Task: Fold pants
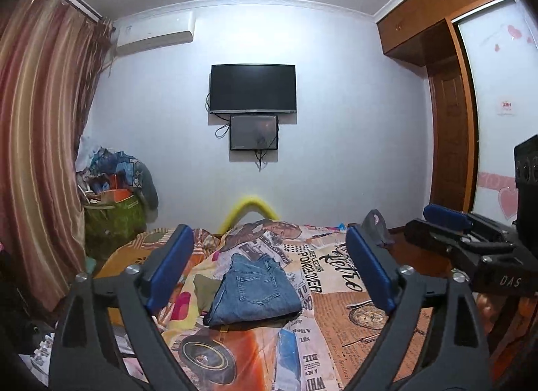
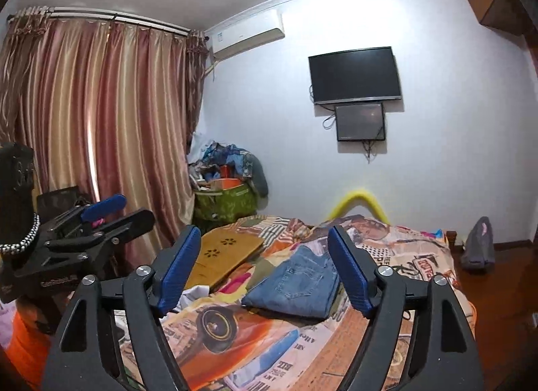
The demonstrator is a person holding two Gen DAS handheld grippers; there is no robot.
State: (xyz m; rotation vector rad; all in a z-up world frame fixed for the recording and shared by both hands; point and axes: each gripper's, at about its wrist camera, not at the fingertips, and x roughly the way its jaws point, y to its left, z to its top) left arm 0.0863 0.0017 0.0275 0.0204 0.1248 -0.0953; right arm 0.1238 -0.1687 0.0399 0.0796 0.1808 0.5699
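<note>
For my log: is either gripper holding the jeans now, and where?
Nothing is held: left gripper and right gripper are open above the bed, apart from the folded jeans.

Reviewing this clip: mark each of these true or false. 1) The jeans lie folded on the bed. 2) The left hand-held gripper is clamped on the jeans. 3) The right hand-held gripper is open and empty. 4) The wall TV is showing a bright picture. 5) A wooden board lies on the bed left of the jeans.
1) True: the jeans lie folded on the bedspread.
2) False: the left hand-held gripper is open, above and apart from the jeans.
3) True: the right hand-held gripper is open and holds nothing.
4) False: the TV screen is dark.
5) True: the wooden board lies to the jeans' left.
</note>
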